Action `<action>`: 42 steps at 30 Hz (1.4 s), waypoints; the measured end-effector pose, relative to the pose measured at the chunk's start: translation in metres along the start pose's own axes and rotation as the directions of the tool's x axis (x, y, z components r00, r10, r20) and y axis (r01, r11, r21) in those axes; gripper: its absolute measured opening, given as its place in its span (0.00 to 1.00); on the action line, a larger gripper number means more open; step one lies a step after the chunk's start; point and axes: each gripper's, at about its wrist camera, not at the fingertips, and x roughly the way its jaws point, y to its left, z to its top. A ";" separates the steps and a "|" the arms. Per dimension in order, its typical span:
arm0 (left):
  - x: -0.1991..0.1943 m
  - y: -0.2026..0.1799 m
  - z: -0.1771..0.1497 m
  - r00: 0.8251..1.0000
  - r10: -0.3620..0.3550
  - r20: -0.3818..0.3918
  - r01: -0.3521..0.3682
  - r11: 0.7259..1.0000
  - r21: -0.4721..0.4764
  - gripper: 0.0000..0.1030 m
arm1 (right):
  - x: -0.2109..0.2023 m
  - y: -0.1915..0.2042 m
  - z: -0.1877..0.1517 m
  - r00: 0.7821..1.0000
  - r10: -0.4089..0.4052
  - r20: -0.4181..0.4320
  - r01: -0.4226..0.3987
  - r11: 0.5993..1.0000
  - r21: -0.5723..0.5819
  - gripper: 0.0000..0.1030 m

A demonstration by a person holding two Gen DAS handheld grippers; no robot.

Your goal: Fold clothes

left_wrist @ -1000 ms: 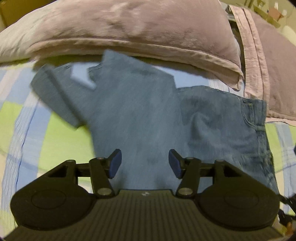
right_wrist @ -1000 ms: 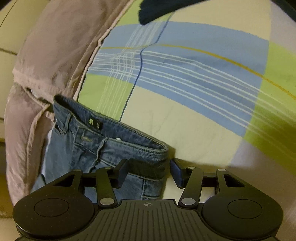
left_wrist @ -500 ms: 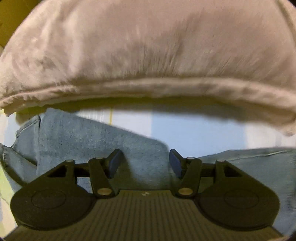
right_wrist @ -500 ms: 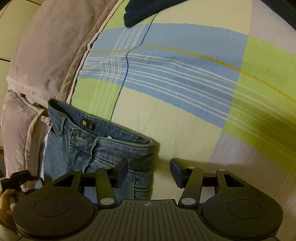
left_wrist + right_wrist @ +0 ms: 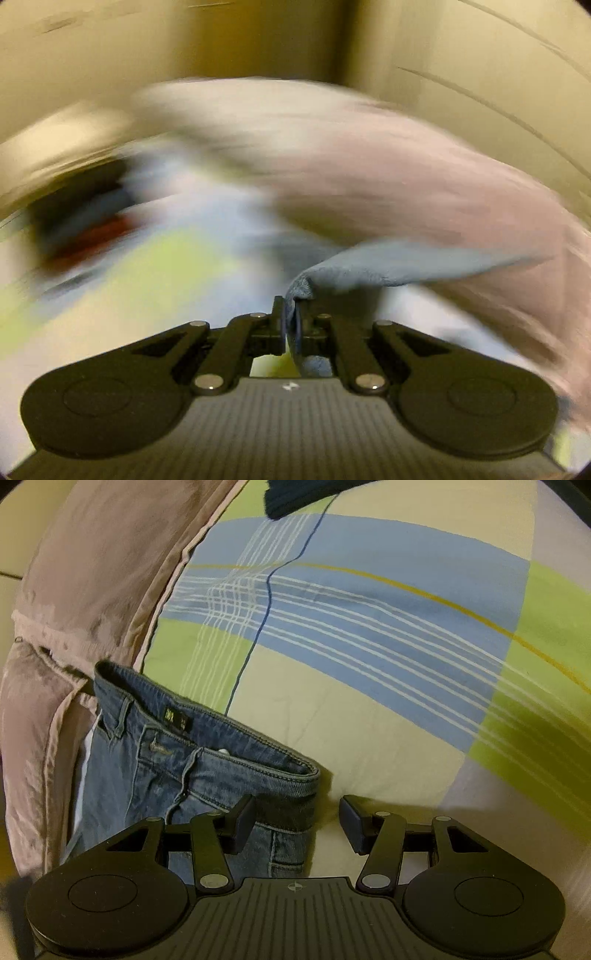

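On the checked bed [image 5: 369,709], the left tool [image 5: 291,325] grips a jeans [image 5: 207,775] leg mid-fold; the right tool [image 5: 295,819] hovers open beside the waistband. Next, lay the leg flat.

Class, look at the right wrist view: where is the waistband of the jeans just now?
The waistband lies lower left on the plaid bedsheet, beside the pinkish pillow, just ahead of the open right gripper.

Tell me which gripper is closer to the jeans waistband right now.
Right. The right gripper sits open at the jeans waistband, one finger over the denim. The left gripper is shut on denim elsewhere; no waistband shows in its blurred view.
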 end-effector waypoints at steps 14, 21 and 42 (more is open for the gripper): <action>0.027 0.111 -0.122 0.972 0.062 -0.228 -0.096 0.985 -0.144 0.16 | -0.014 -0.031 -0.021 0.972 0.228 0.058 -0.233 0.969 0.084 0.65; 0.025 0.128 -0.141 0.969 0.018 -0.245 -0.070 0.977 -0.203 0.17 | 0.008 -0.027 -0.019 0.946 0.308 0.099 -0.308 0.951 -0.022 0.64; 0.052 0.220 -0.155 0.977 -0.042 -0.209 -0.036 0.934 -0.356 0.37 | -0.107 -0.130 -0.052 0.970 0.102 0.221 -0.127 0.987 0.101 0.70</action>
